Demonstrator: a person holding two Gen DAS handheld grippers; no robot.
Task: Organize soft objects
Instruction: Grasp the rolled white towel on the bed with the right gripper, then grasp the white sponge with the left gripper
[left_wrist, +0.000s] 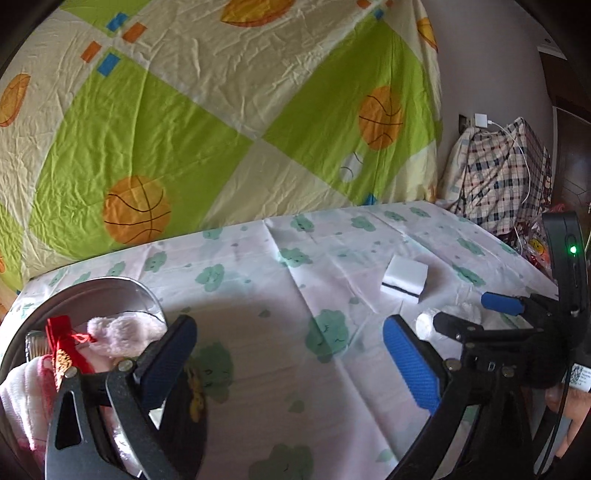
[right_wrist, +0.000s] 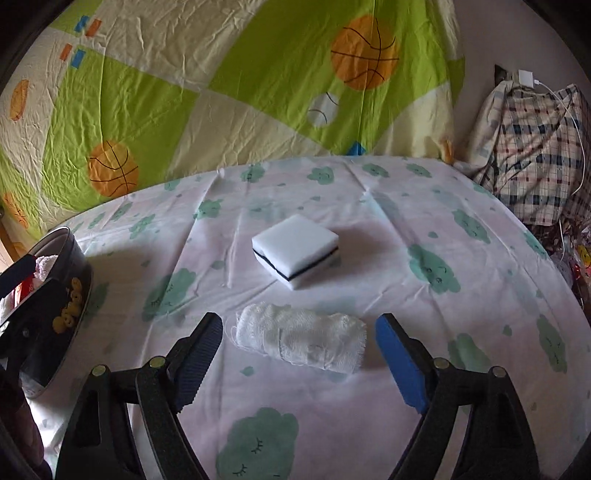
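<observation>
Right wrist view: the right hand-held gripper stands with jaws apart around the gauze roll, not gripping. It lies on the bed, long axis left to right, before the sponge. Best to close squarely across its middle. The left hand-held gripper gapes empty beside the tin.
</observation>
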